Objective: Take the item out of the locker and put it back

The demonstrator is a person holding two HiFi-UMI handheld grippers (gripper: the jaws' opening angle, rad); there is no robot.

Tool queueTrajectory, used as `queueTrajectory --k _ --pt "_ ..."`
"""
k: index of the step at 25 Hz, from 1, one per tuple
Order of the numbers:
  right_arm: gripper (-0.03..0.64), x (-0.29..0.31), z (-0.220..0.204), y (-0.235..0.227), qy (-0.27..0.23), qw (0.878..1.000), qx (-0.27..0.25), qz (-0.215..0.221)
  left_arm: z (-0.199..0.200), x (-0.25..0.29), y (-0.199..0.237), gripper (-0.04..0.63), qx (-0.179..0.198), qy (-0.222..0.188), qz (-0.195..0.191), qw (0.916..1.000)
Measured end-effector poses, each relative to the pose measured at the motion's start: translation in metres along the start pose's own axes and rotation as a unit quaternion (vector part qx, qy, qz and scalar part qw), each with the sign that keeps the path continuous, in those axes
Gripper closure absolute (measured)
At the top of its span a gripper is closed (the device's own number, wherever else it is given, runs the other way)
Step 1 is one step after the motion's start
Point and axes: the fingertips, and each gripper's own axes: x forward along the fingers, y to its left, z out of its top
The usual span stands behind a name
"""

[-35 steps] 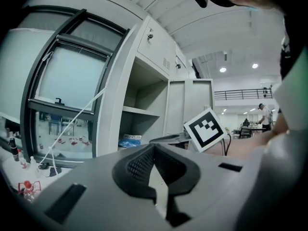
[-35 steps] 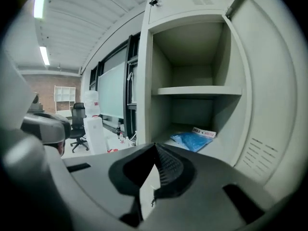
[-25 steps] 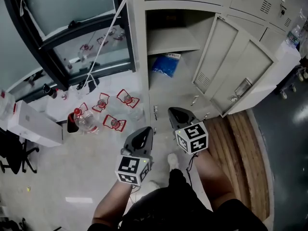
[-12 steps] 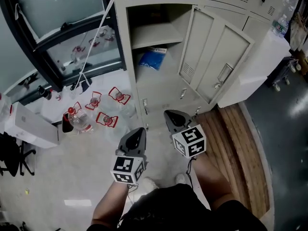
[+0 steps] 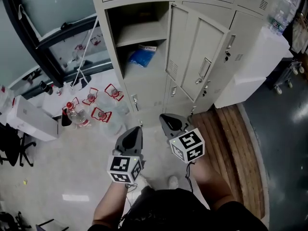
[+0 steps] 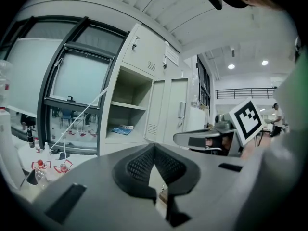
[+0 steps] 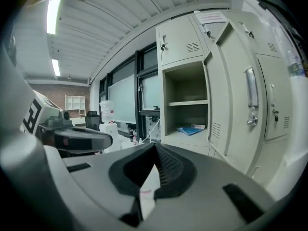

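Note:
A blue packet (image 5: 141, 56) lies on the floor of the open beige locker (image 5: 109, 42), under its shelf; it also shows as the blue packet (image 6: 122, 129) in the left gripper view and the blue packet (image 7: 191, 129) in the right gripper view. The locker door (image 5: 197, 57) stands swung out to the right. My left gripper (image 5: 136, 132) and right gripper (image 5: 166, 119) hover side by side well short of the locker, both pointing toward it. Both are shut with nothing between the pads, as seen at the left gripper (image 6: 154, 149) and the right gripper (image 7: 155, 149).
Several clear bottles with red caps (image 5: 91, 107) lie on the floor left of the locker, below a dark-framed window (image 5: 53, 37). A white box (image 5: 33, 121) sits at the far left. A wooden platform (image 5: 231, 143) and a white cabinet (image 5: 245, 66) are to the right.
The locker has drifted up and left in the head view and looks farther from both grippers. The grippers stayed side by side and shut.

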Motion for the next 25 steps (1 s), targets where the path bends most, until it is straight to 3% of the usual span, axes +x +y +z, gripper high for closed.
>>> queueTrajectory --k 12,25 --pt "0.617 -0.051 -0.013 -0.006 -0.012 0.998 -0.01 0.062 -0.012 -0.008 -0.065 0.591 0.0 -0.013 0.049 0.9987" --pt "0.617 -0.067 -0.019 -0.021 -0.014 0.997 -0.019 0.079 -0.016 -0.001 -0.085 0.591 -0.007 -0.018 0.072 0.9972"
